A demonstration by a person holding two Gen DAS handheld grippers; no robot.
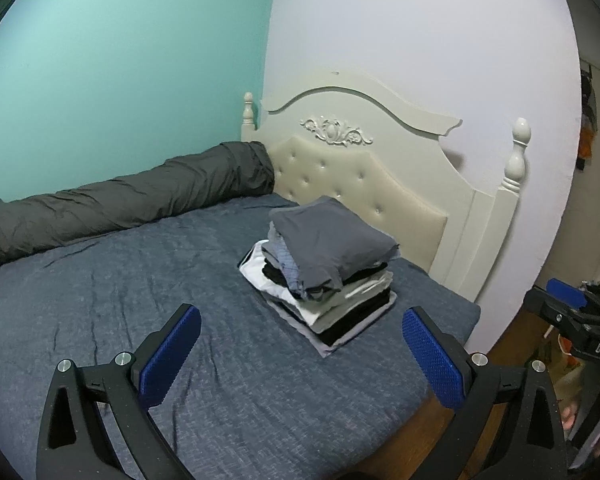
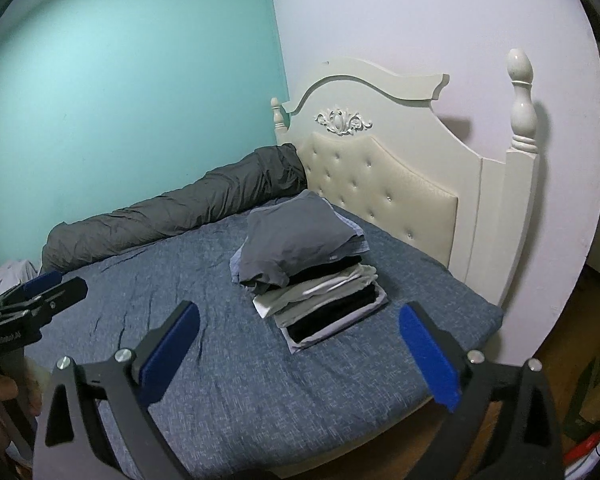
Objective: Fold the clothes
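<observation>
Nearest of all are the blue-padded fingers of the left hand-held gripper (image 1: 300, 354), spread wide with nothing between them, hanging over the blue bed sheet (image 1: 100, 300). The right hand-held gripper (image 2: 300, 354) is the same: fingers well apart, empty, held level beside its partner and aimed at the headboard (image 2: 384, 184). Both sit back from the clothes, touching nothing.

Past them, toward the headboard end of the bed, stands a stack of folded clothes (image 1: 328, 268), roughly 8 layers, topped by a grey garment (image 2: 300, 236) with its rolled edge drooping over the near side. No loose garment shows on the sheet, so the clothes lie folded as the task wants.

I judge the pile soft, light and limp, prone to slump or shear if pushed; any hold belongs on a folded edge, pinching through all its layers. A dark grey rolled duvet (image 1: 120, 208) lies along the teal wall.
</observation>
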